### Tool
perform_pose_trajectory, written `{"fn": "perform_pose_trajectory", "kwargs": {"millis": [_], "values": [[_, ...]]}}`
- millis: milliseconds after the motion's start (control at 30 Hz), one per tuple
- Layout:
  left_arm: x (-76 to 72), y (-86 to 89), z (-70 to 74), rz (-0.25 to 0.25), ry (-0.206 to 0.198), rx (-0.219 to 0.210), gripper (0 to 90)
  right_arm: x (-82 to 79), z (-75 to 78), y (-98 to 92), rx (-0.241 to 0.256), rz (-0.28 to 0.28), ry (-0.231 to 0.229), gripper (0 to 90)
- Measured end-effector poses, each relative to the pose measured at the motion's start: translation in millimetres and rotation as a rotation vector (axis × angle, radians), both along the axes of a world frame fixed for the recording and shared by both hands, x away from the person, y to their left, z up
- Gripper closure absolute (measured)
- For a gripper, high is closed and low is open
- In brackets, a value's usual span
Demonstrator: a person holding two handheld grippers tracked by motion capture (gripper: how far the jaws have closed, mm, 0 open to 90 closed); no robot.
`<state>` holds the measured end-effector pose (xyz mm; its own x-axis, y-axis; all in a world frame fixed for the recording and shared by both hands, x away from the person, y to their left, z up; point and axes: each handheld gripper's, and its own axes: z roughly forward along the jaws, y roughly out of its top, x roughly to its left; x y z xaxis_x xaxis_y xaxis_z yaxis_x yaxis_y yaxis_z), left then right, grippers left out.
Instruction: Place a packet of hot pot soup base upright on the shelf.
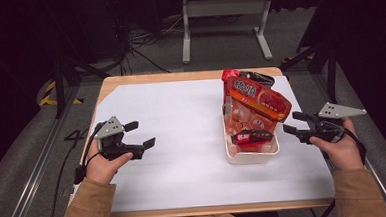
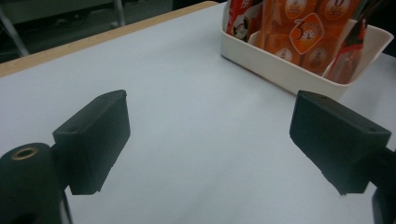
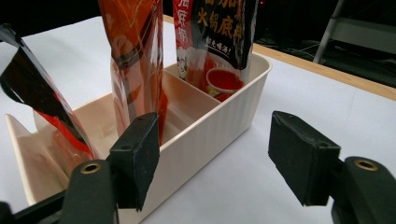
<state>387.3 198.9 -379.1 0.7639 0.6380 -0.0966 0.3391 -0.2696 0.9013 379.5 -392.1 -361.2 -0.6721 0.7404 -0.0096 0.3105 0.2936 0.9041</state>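
At 8 o'clock on the table [image 1: 175,184], left gripper [image 1: 137,135] rests in the hand, jaws wide apart, nothing between them. Right of centre, at 3 o'clock, white bin [image 1: 251,157] stands upright with orange packets [image 1: 255,102] poking out the top. Just beside the bin, right gripper [image 1: 294,122] points at its side, jaws spread and empty; not touching
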Motion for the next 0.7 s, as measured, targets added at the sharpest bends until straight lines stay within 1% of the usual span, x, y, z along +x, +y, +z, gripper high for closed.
{"fn": "perform_pose_trajectory", "kwargs": {"millis": [100,167,200,267,333,367,400,433,500,533,600,700], "values": [[3.8,4.0,-10.2,0.025,0.003,0.017,12.6,0.8,-0.7,0.4,-0.005,-0.001,0.001,33.2],[5.4,6.9,-16.5,0.038,0.020,0.008,12.8,1.3,-1.3,0.6,-0.006,-0.002,0.002,32.8],[6.7,9.2,-19.6,0.051,0.010,0.004,12.9,1.7,-1.9,0.5,-0.011,-0.003,0.000,32.7],[7.3,11.8,-24.5,0.072,0.015,-0.023,12.9,2.6,-3.8,0.6,-0.019,-0.004,0.004,31.9],[7.5,13.5,-31.5,0.087,0.029,-0.076,12.8,3.2,-5.7,1.2,-0.019,-0.007,0.019,31.1],[6.8,13.9,-34.7,0.095,0.032,-0.084,12.7,3.5,-6.8,2.2,-0.013,-0.008,0.028,29.8],[5.8,14.2,-37.3,0.105,0.033,-0.077,12.7,3.8,-7.7,3.2,-0.016,-0.007,0.033,28.7],[5.9,14.8,-39.7,0.115,0.018,-0.067,12.5,4.4,-8.6,4.5,-0.021,-0.008,0.034,27.8],[4.7,15.8,-41.3,0.119,0.023,-0.063,12.2,4.9,-9.6,5.8,-0.024,-0.012,0.035,26.8],[3.5,16.4,-42.0,0.121,0.028,-0.068,12.1,5.9,-11.1,7.3,-0.026,-0.013,0.037,25.2],[1.4,17.8,-41.9,0.124,0.025,-0.071,11.9,7.4,-14.2,9.1,-0.037,-0.028,0.037,22.3],[-1.3,20.2,-40.7,0.130,0.028,-0.052,11.8,8.1,-16.9,9.4,-0.034,-0.038,0.038,21.2]]}}
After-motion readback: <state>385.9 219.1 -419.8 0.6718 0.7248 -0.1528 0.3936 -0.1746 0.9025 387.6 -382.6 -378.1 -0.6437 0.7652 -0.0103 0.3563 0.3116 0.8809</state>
